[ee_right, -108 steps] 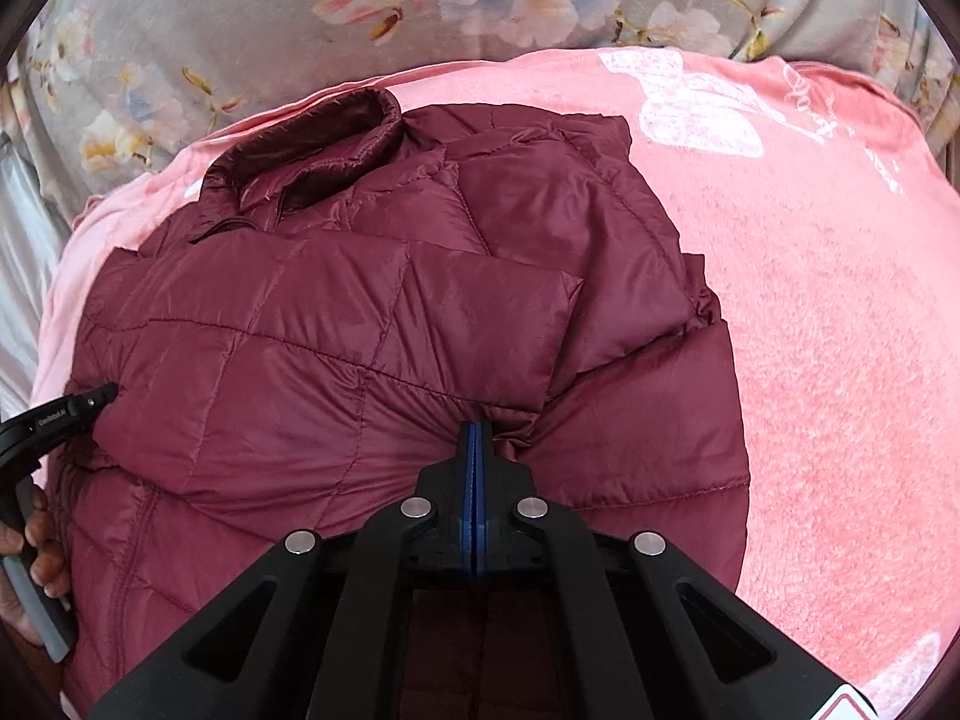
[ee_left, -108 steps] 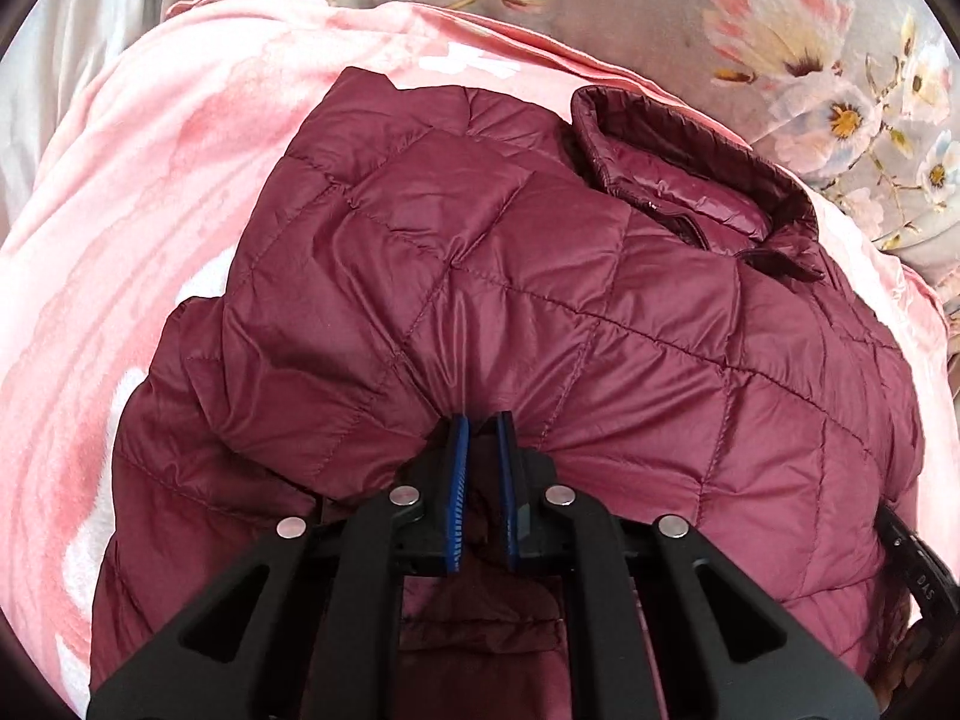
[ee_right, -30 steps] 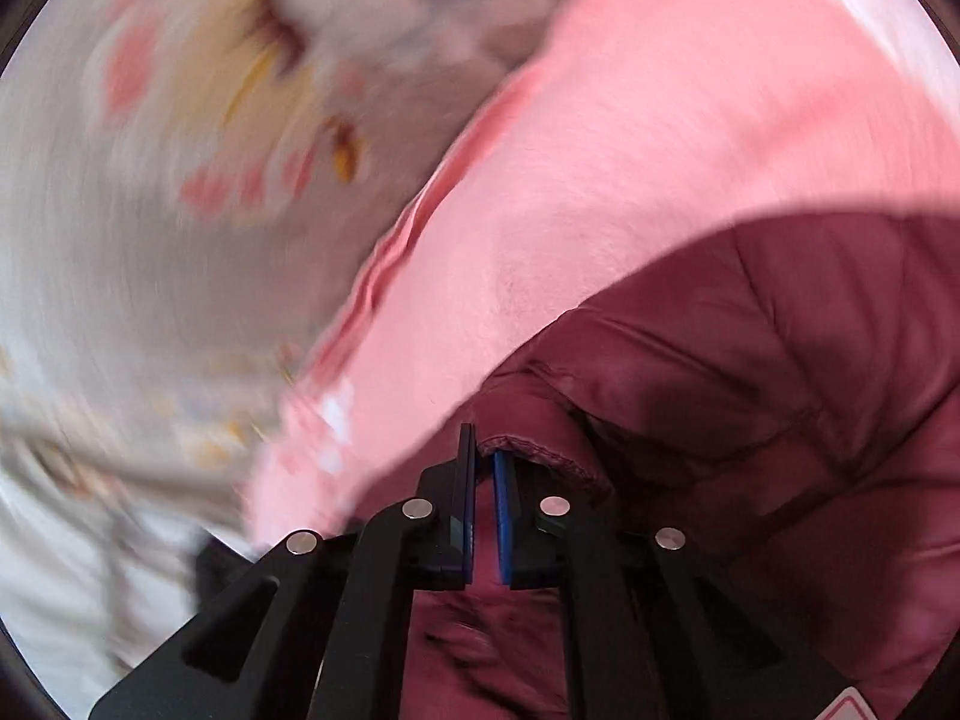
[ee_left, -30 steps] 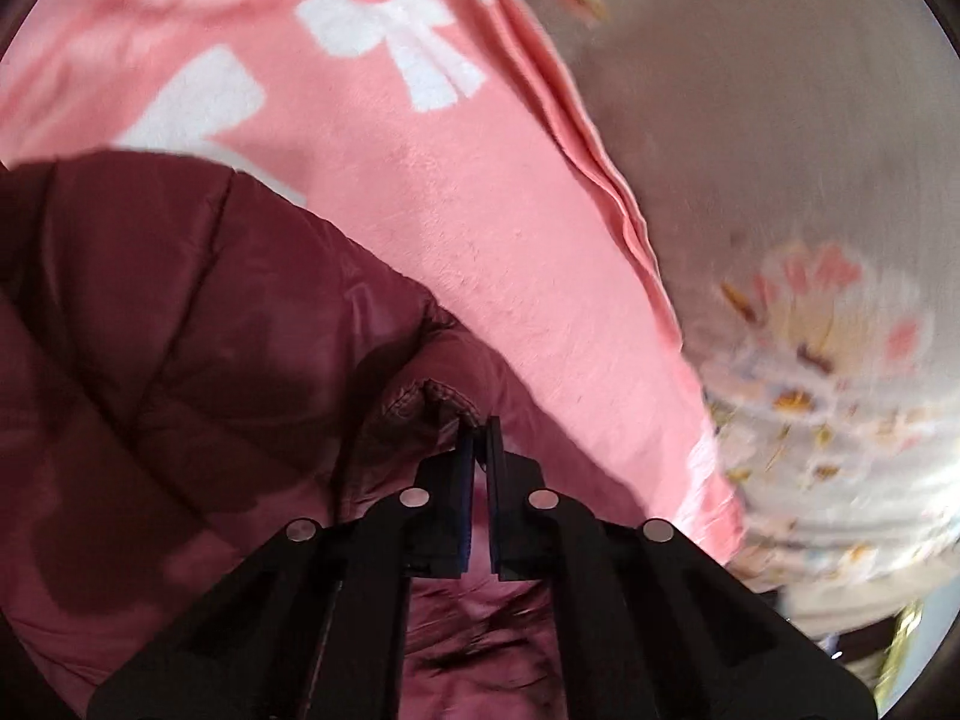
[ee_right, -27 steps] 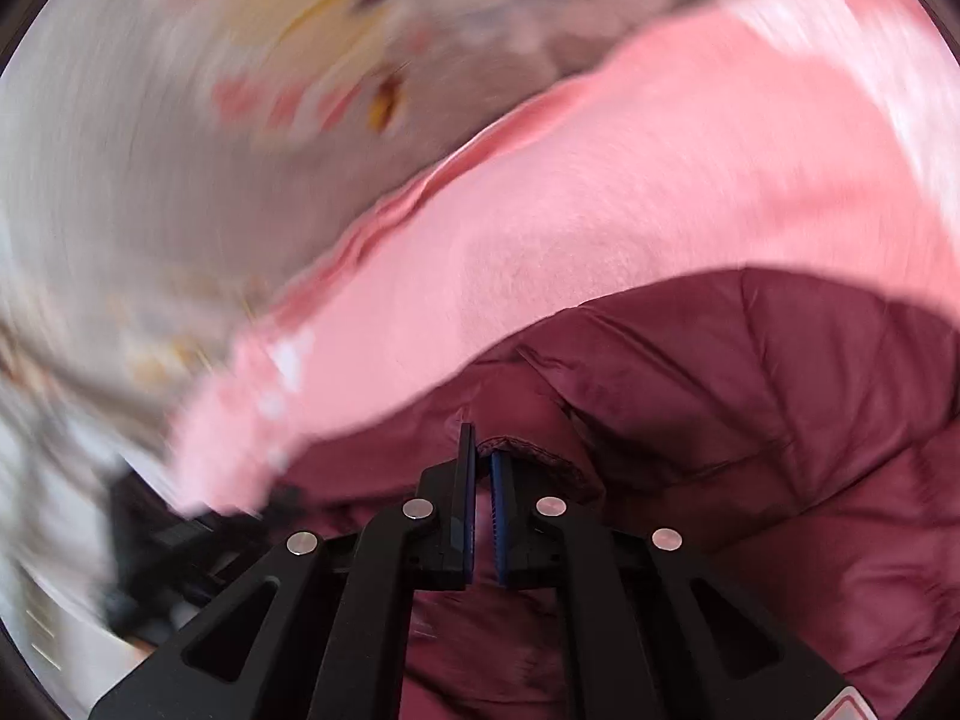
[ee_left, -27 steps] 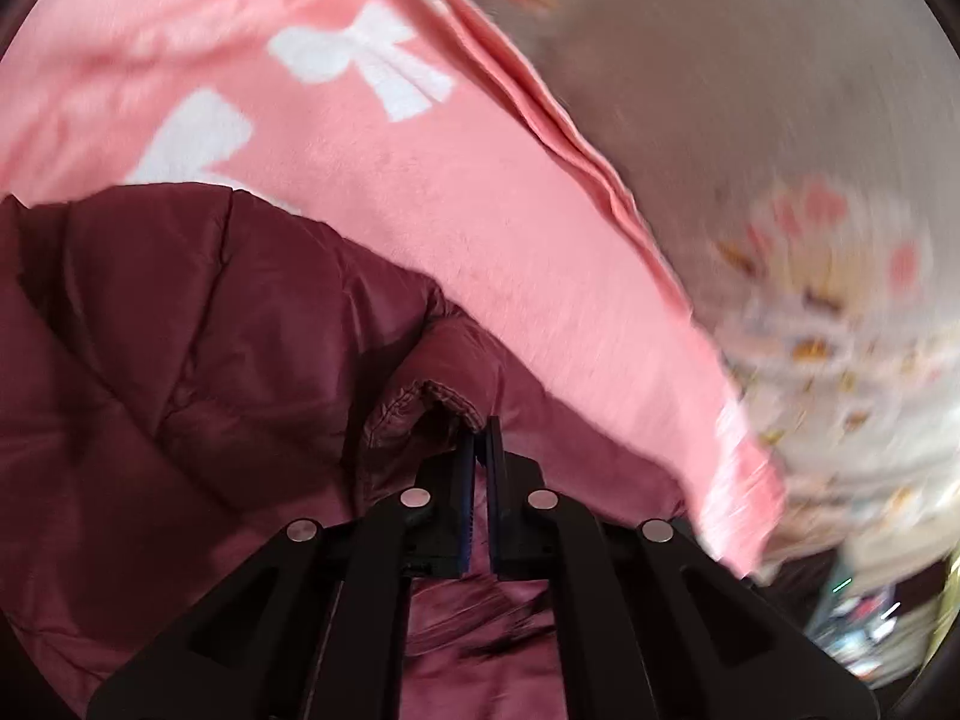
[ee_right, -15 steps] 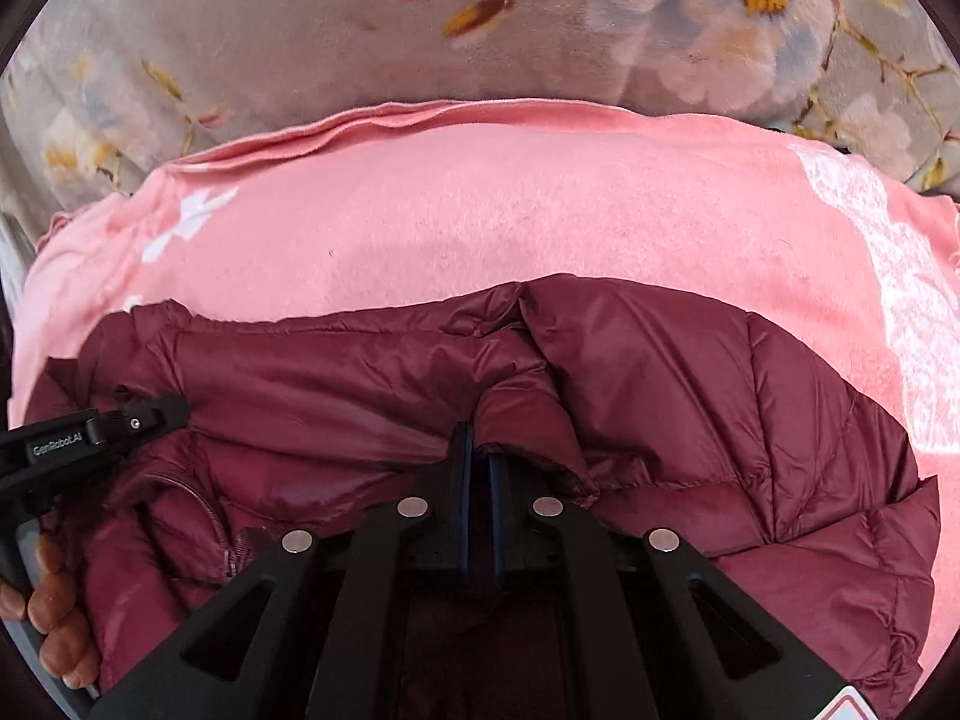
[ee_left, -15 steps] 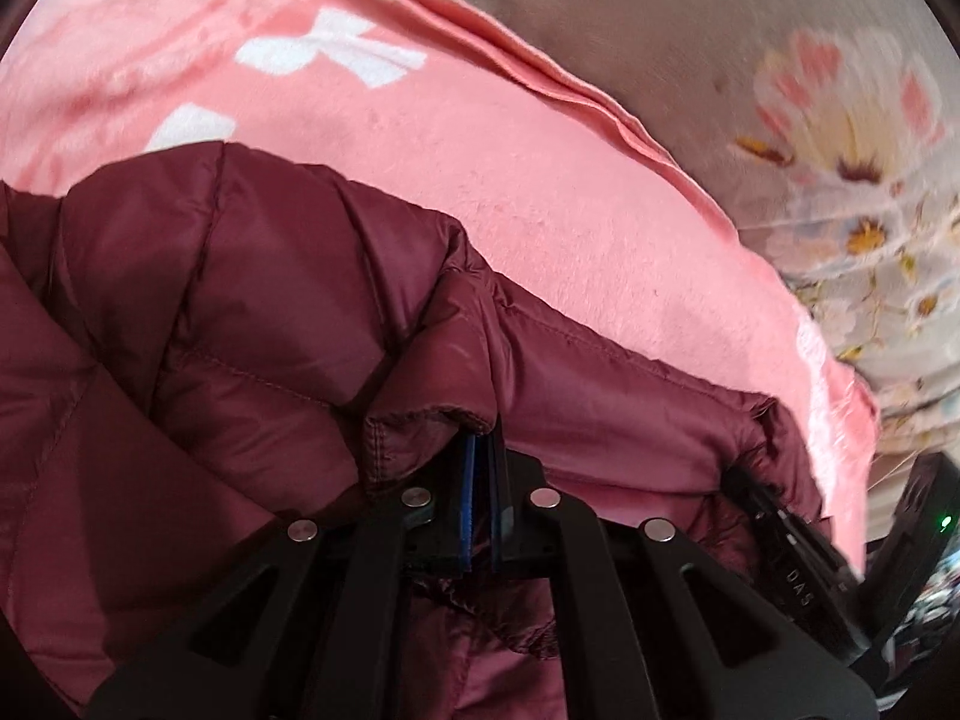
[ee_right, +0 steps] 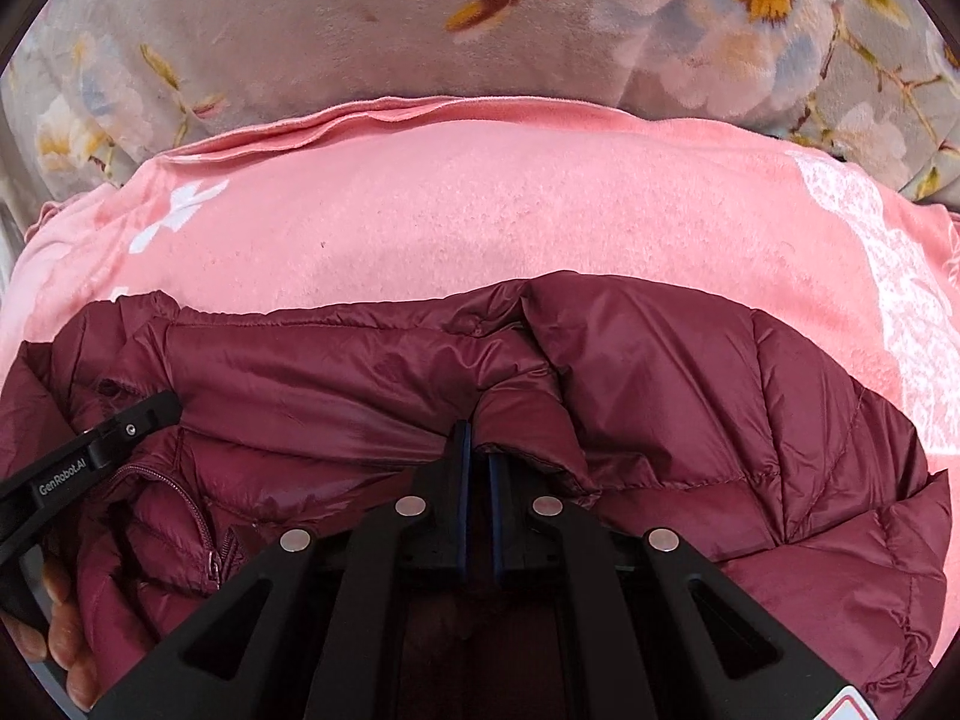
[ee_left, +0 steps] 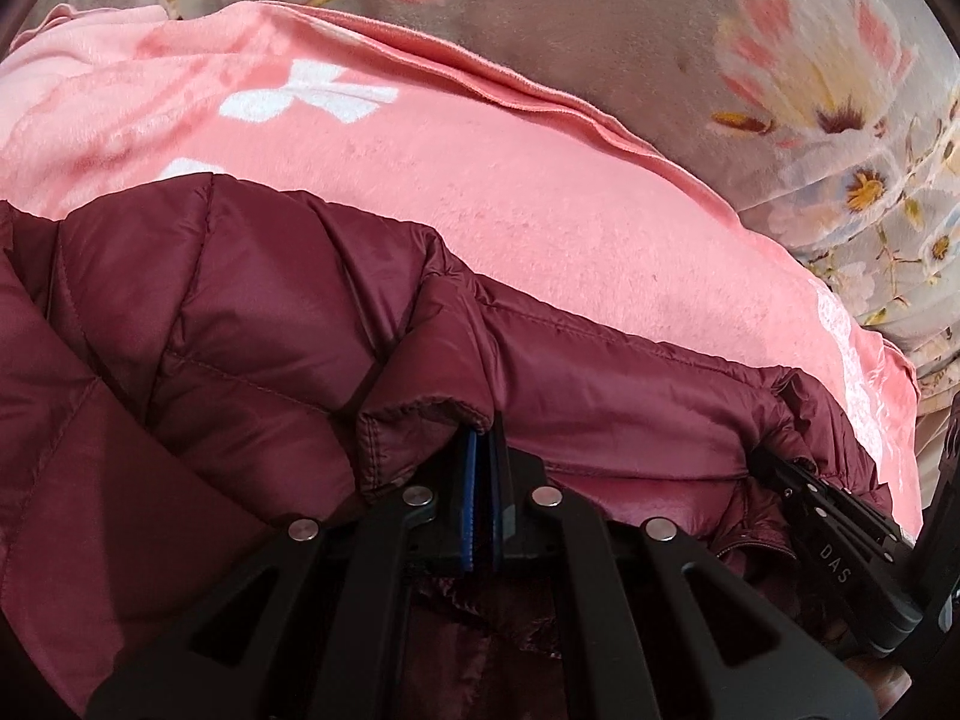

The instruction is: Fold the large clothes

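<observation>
A maroon quilted puffer jacket (ee_left: pixel 252 324) lies on a pink blanket (ee_left: pixel 540 210); it also shows in the right wrist view (ee_right: pixel 690 372). Its near hem is drawn over the body as a straight folded edge. My left gripper (ee_left: pixel 483 450) is shut on a fold of the jacket's hem. My right gripper (ee_right: pixel 477 450) is shut on another part of the same hem, with a narrow gap showing between its blue pads. Each gripper shows at the edge of the other's view, the right one in the left wrist view (ee_left: pixel 834 528) and the left one in the right wrist view (ee_right: pixel 90 456).
The pink blanket (ee_right: pixel 480 210) with white prints covers the bed beyond the jacket. A grey floral cover (ee_right: pixel 420 18) lies behind it and also shows in the left wrist view (ee_left: pixel 810 90). The jacket's zipper (ee_right: pixel 198 516) shows at the lower left.
Both grippers have carried the jacket's hem up and over its body toward the far side; the collar is now covered. In the last half second the views steadied and the fold settled lower.
</observation>
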Available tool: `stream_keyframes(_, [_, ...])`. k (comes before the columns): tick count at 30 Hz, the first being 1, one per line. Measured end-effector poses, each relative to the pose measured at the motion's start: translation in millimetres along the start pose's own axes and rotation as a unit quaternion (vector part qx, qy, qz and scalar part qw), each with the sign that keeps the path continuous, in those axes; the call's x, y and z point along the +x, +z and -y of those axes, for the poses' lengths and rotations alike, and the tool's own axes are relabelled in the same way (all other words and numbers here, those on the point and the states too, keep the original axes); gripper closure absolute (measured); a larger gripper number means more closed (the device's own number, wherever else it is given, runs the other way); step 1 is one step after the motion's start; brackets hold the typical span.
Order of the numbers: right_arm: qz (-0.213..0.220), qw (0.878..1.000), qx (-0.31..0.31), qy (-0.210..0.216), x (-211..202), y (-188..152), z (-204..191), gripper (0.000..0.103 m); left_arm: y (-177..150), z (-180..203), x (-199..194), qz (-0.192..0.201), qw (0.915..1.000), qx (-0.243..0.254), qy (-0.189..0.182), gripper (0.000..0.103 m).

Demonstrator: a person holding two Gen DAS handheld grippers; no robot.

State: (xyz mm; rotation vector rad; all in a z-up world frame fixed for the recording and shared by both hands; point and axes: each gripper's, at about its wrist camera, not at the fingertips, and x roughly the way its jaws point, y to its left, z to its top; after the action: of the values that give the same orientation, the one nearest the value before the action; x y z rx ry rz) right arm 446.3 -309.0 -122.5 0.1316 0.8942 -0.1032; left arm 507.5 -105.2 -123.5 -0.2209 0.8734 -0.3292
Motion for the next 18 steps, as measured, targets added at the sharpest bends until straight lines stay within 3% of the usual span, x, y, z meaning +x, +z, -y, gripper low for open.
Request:
stream_keyframes(4, [0.000,1.000,0.007,0.007,-3.0,1.5,2.7,0.099,0.3,-0.9,-1.2,0.002,1.0000,-0.001,-0.002,0.099])
stream_keyframes(6, [-0.008,1.000,0.010,0.015,-13.9,1.0,5.9,0.093,1.3,-5.1,-3.5,0.006,0.9997,-0.011,-0.019,0.099])
stream_keyframes(7, [-0.008,0.999,0.020,0.024,-29.1,-3.0,10.1,0.087,1.3,-8.3,-8.7,0.000,0.9995,-0.015,-0.027,0.097])
stream_keyframes(9, [0.007,0.998,0.040,0.057,-65.1,-17.6,20.8,0.070,-3.9,-12.6,-31.5,-0.009,0.9992,-0.015,-0.035,0.079])
stream_keyframes(10, [0.015,0.996,0.047,0.070,-91.4,-32.6,29.5,0.061,-10.6,-15.7,-51.5,-0.007,0.9987,-0.012,-0.050,0.059])
stream_keyframes(11, [0.019,0.996,0.050,0.075,-111.3,-46.3,36.5,0.059,-19.5,-19.2,-71.8,-0.002,0.9986,-0.006,-0.053,0.042])
stream_keyframes(13, [0.024,0.995,0.055,0.081,-157.7,-87.8,57.5,0.056,-39.5,-28.7,-108.5,0.015,0.9978,0.010,-0.063,0.034])
stream_keyframes(16, [0.016,0.995,0.073,0.073,-214.9,-159.4,89.6,0.050,-83.0,-56.9,-166.1,0.012,0.9984,0.034,-0.043,0.034])
stream_keyframes(18, [0.004,0.995,0.084,0.059,-246.0,-205.4,106.4,0.048,-111.8,-83.6,-194.1,0.000,0.9993,0.022,-0.031,0.034])
